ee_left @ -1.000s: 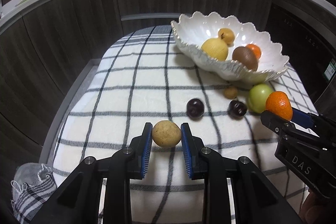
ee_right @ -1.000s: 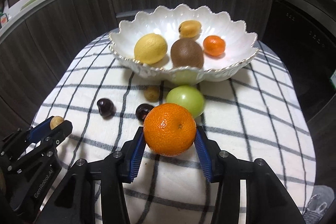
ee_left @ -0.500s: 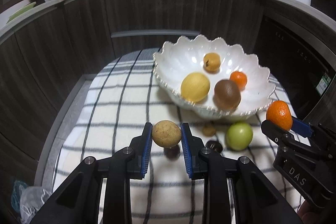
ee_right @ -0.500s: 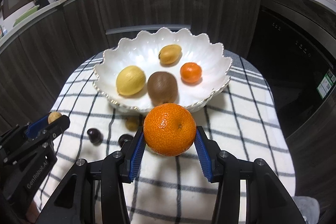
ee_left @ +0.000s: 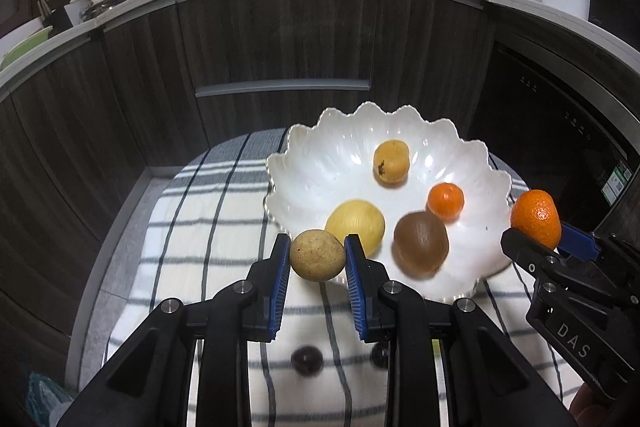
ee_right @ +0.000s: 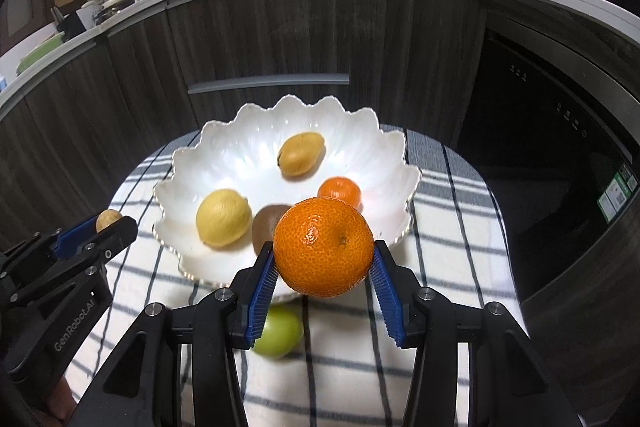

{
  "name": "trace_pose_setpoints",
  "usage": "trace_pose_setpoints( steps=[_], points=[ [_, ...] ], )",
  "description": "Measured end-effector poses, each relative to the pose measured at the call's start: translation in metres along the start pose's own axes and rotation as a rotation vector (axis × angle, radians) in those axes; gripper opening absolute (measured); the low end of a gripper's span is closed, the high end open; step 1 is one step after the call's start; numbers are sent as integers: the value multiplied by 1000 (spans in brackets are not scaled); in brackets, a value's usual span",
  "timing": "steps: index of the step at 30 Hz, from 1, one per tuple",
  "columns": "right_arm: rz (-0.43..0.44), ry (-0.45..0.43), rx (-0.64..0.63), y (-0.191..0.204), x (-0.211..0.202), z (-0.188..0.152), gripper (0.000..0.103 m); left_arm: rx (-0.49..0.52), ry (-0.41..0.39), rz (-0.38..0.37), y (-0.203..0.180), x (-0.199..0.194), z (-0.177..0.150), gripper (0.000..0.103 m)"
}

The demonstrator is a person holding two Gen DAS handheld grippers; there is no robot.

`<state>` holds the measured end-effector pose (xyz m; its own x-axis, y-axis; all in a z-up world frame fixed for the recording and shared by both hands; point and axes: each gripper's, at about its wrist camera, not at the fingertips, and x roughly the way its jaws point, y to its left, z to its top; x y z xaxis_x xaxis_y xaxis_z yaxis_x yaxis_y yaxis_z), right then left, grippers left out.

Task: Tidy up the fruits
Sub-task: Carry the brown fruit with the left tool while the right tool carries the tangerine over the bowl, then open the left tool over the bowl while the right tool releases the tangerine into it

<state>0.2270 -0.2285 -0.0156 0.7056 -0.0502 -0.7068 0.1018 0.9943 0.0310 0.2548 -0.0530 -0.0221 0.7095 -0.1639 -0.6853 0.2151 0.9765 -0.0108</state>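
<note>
My left gripper (ee_left: 317, 255) is shut on a small tan round fruit (ee_left: 317, 255), held above the near left rim of the white scalloped bowl (ee_left: 320, 163). My right gripper (ee_right: 323, 254) is shut on a large orange (ee_right: 323, 247), held over the bowl's near rim (ee_right: 408, 183). The bowl holds a lemon (ee_right: 223, 218), a kiwi (ee_left: 420, 242), a small mandarin (ee_left: 445, 201) and a yellow-orange fruit (ee_left: 391, 161). A green fruit (ee_right: 278, 331) and two dark round fruits (ee_left: 306, 360) lie on the checked cloth below the grippers.
The bowl stands on a small table covered by a white cloth with dark checks (ee_right: 448, 211). Dark wood kitchen cabinets (ee_left: 280, 43) curve behind it, with a dark appliance front (ee_right: 560, 155) to the right. A worktop with pots and bottles runs above.
Both grippers have risen and moved forward toward the bowl with their fruits held. The bowl now sits right under the fingertips, and the loose fruits have dropped below them.
</note>
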Motion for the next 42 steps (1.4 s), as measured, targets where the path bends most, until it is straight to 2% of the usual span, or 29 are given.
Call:
trace_pose_setpoints(
  steps=[10, 18, 25, 33, 35, 37, 38, 39, 40, 42],
  points=[
    [-4, -6, 8, -7, 25, 23, 48, 18, -5, -16, -6, 34, 24, 27],
    [-9, 4, 6, -9, 59, 47, 48, 39, 13, -17, -9, 77, 46, 27],
    [-4, 31, 11, -11, 97, 67, 48, 49, 35, -20, -7, 110, 64, 27],
    [12, 71, 19, -12, 122, 78, 48, 45, 76, -41, -8, 131, 70, 28],
    [17, 85, 17, -11, 126, 79, 48, 42, 86, -46, -8, 133, 70, 38],
    [27, 97, 25, -12, 128, 79, 49, 45, 76, -38, -7, 130, 69, 56],
    [27, 101, 25, -13, 128, 79, 49, 47, 69, -29, -7, 128, 68, 57],
    [21, 98, 22, -12, 127, 79, 56, 46, 66, -25, -7, 127, 68, 58],
    [3, 83, 15, -12, 122, 79, 67, 42, 70, -23, -6, 125, 67, 58],
    [-27, 53, 9, -13, 115, 80, 77, 33, 73, -17, -4, 121, 67, 61]
  ],
)
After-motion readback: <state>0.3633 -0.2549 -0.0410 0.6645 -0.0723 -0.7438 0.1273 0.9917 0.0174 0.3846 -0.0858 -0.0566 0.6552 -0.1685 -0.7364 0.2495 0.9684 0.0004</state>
